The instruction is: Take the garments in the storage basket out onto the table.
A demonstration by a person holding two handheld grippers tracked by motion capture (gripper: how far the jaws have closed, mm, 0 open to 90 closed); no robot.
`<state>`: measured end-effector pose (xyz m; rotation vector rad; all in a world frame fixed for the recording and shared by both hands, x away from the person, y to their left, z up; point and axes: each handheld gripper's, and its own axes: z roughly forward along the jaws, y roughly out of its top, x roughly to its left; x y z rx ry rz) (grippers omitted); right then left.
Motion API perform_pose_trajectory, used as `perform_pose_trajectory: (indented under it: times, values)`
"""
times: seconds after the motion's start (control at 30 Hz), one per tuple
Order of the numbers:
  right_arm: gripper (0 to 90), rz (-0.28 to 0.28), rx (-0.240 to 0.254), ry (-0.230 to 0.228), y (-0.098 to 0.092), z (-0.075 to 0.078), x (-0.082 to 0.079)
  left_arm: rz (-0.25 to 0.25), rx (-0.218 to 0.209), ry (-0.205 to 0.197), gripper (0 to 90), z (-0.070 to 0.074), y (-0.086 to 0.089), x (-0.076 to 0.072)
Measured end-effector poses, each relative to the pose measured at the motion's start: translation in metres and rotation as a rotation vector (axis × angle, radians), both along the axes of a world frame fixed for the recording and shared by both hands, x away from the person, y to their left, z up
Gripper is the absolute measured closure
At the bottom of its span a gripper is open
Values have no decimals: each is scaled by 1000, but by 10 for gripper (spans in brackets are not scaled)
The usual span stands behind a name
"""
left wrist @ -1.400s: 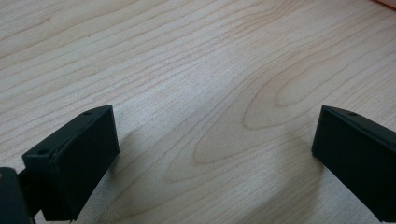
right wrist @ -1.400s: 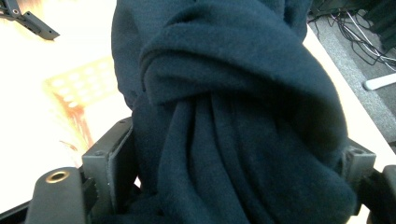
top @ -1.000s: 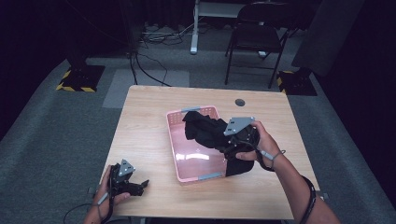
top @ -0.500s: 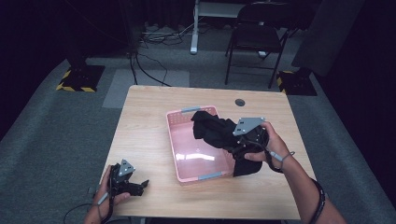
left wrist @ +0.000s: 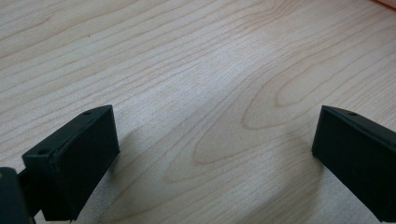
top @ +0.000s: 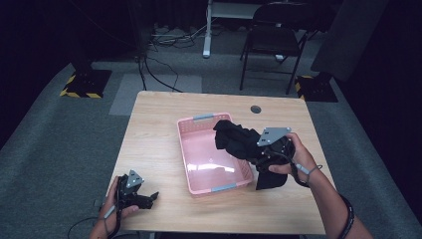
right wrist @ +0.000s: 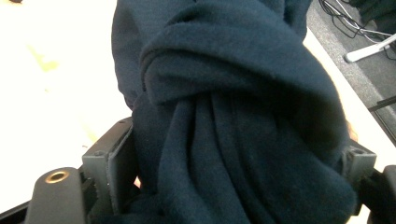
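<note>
Left gripper view: the two black jaws stand wide apart with nothing between them, low over bare pale wooden tabletop.
High view, near edge: the left gripper sits by the near left corner of the tabletop, held in the person's left hand.
Right gripper view: dark navy bunched fleece garment is pinched between the jaws, which are clamped tight on its folds; a twisted roll of cloth bulges up past them and hides the tips.
High view, right side: the right gripper, with its grey three-cornered plate on top, is held in the right hand over the right rim of the pink rectangular plastic basket; the garment hangs partly over the basket's far right corner and partly outside it, down to the tabletop.
Open room: bare wood left of the basket and along the far edge.
Around: a small dark round grommet near the far right corner.
Beyond the table: a black folding chair and floor cables on grey carpet.
</note>
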<state>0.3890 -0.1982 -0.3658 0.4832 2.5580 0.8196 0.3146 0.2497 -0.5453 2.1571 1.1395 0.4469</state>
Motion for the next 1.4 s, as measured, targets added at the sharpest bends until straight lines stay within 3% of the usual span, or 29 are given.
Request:
perform_pose_trajectory:
  times: [1.03, 1.4]
  values:
    - [195, -92, 2, 49, -55, -22, -3, 0, 0, 0, 1, 0, 0, 0]
    - [195, -134, 5, 77, -76, -37, -4, 0, 0, 0, 1, 0, 0, 0]
